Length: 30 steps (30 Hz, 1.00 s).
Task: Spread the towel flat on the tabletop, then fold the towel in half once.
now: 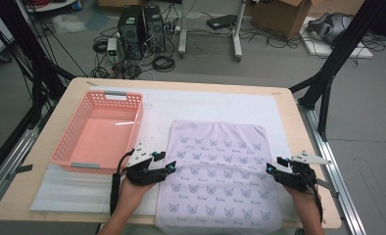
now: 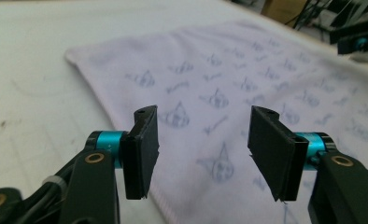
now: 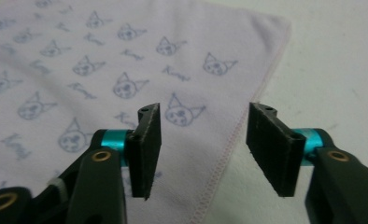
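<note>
A pale lilac towel point(image 1: 218, 171) printed with small cat faces lies flat on the white mat point(image 1: 220, 105). My left gripper point(image 1: 164, 160) hovers at the towel's left edge, open. In the left gripper view its jaws point(image 2: 203, 140) stand wide apart over the towel point(image 2: 210, 84) with nothing between them. My right gripper point(image 1: 274, 164) is at the towel's right edge, also open. The right gripper view shows its jaws point(image 3: 203, 140) straddling the stitched hem of the towel point(image 3: 102, 70) without touching it.
A pink plastic basket point(image 1: 139, 115) stands empty on the table's left half, close behind my left gripper. The wooden table point(image 1: 291, 117) ends just right of my right hand. Black frame legs, computers and cables are on the floor beyond.
</note>
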Each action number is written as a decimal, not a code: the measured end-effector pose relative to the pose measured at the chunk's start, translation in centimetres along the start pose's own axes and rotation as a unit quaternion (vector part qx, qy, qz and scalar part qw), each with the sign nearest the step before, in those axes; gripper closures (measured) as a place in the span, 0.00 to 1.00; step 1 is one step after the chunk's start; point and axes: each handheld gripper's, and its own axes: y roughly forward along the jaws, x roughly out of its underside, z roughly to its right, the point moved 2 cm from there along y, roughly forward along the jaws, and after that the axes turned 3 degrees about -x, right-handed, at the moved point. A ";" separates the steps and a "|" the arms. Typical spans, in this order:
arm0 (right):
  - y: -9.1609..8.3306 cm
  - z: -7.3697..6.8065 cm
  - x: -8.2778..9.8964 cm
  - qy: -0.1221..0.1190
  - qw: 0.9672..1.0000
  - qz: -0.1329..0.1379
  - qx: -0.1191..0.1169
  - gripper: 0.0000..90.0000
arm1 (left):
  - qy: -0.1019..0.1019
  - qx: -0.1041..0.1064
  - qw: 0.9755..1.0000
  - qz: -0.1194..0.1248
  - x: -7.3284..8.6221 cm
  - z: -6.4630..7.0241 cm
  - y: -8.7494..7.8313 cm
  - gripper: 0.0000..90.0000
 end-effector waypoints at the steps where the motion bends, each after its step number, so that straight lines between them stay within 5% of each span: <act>1: -0.2 -0.1 -0.1 -0.003 1.000 0.007 -0.002 0.44 | 0.003 0.005 1.000 0.006 -0.2 -0.1 0.1 0.48; 6: -0.7 -0.6 -0.4 -0.016 0.999 0.032 -0.012 0.32 | 0.055 0.011 0.998 0.026 -0.1 -0.4 0.0 0.45; 9: -0.8 -0.7 -0.5 -0.015 0.999 0.036 -0.015 0.29 | 0.062 0.011 0.997 0.037 -0.1 -0.5 0.0 0.45; 12: -0.7 -0.7 -0.5 -0.017 0.999 0.036 -0.012 0.28 | 0.032 0.007 0.999 0.021 0.0 -0.6 0.2 0.38; 21: -0.3 -0.8 -0.3 -0.018 1.000 0.020 -0.012 0.27 | 0.011 -0.019 1.000 0.009 0.0 -0.7 0.1 0.27; 30: -0.2 -0.6 -0.2 -0.016 1.000 0.015 -0.012 0.27 | -0.002 -0.020 1.000 0.006 0.2 -1.0 0.4 0.24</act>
